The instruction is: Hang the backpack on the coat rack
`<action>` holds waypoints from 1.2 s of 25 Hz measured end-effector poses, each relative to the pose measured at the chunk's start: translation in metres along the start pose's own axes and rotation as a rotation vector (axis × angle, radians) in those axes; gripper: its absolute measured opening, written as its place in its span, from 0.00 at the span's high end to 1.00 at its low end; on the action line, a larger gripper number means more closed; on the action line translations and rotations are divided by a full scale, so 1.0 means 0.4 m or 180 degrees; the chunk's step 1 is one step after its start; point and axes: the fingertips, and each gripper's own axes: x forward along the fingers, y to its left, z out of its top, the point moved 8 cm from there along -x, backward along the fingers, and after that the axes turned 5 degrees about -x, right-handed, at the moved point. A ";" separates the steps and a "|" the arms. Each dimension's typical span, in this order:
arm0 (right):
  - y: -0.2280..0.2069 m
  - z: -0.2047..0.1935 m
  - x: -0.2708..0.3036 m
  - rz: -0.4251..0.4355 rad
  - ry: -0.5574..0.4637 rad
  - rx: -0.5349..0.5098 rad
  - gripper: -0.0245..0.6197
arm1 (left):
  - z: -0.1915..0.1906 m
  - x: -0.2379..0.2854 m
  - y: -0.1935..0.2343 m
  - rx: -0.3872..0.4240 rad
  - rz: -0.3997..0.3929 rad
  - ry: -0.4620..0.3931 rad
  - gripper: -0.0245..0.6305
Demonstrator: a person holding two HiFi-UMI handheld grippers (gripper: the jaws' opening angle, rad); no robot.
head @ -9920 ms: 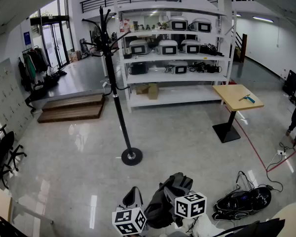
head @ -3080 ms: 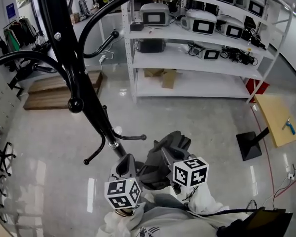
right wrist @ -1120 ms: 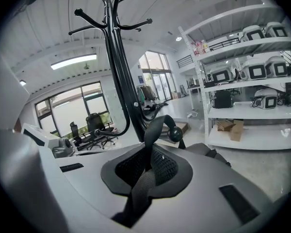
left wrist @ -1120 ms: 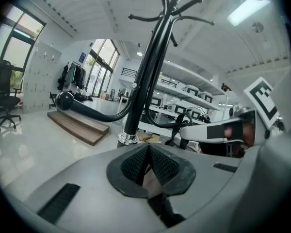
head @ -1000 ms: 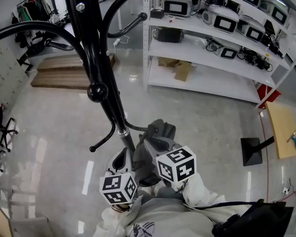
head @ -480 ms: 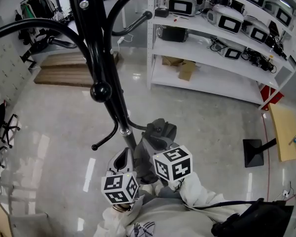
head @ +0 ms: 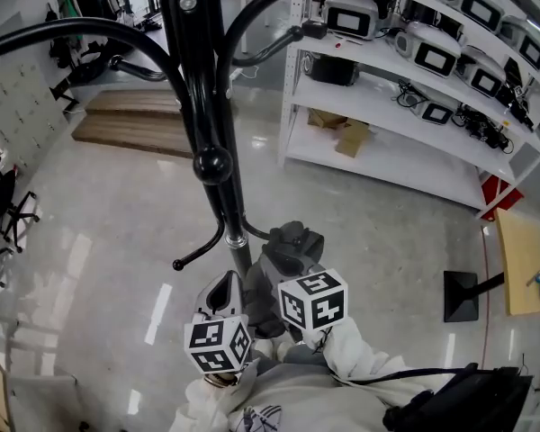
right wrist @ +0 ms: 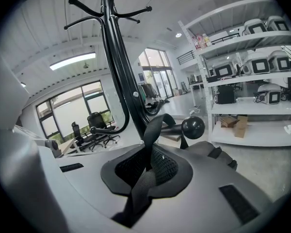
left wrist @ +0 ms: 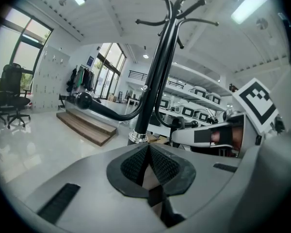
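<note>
Your backpack (head: 286,252) hangs just beside the lower pole of the coat rack (head: 202,106), above the floor. Your right gripper (right wrist: 146,165) is clamped on its strap (right wrist: 153,130). Your left gripper (left wrist: 148,165) has its jaws pressed together.

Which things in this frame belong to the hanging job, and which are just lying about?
Job in hand:
- backpack, strap clamped in the right tool
- coat rack
- left tool, shut

Lying about:
- white shelves of devices
- cardboard box
- wooden platform
- small table
</note>
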 end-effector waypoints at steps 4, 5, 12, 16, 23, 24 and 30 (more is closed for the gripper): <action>0.004 0.001 0.012 0.0049 0.0012 -0.0029 0.92 | 0.002 -0.003 0.001 -0.0015 0.0043 -0.0031 0.96; 0.004 -0.001 0.016 0.0054 0.0016 -0.0032 0.92 | 0.001 -0.002 0.000 -0.0015 0.0047 -0.0035 0.96; 0.013 -0.019 0.039 0.0068 0.0039 -0.0035 0.92 | -0.004 -0.012 0.014 -0.0018 0.0084 -0.0055 0.96; 0.012 -0.029 0.045 0.0064 0.0064 0.0004 0.92 | -0.005 -0.016 0.016 -0.0006 0.0090 -0.0036 0.96; 0.011 -0.038 0.056 0.0067 0.0080 0.0022 0.92 | -0.008 -0.013 0.019 0.0011 0.0072 0.0004 0.96; 0.011 -0.041 0.057 0.0073 0.0084 0.0031 0.92 | -0.010 -0.011 0.018 0.0014 0.0066 0.0014 0.96; 0.006 -0.046 0.069 0.0213 0.0127 0.0216 0.92 | -0.006 -0.002 0.013 0.0034 0.0020 0.0062 0.96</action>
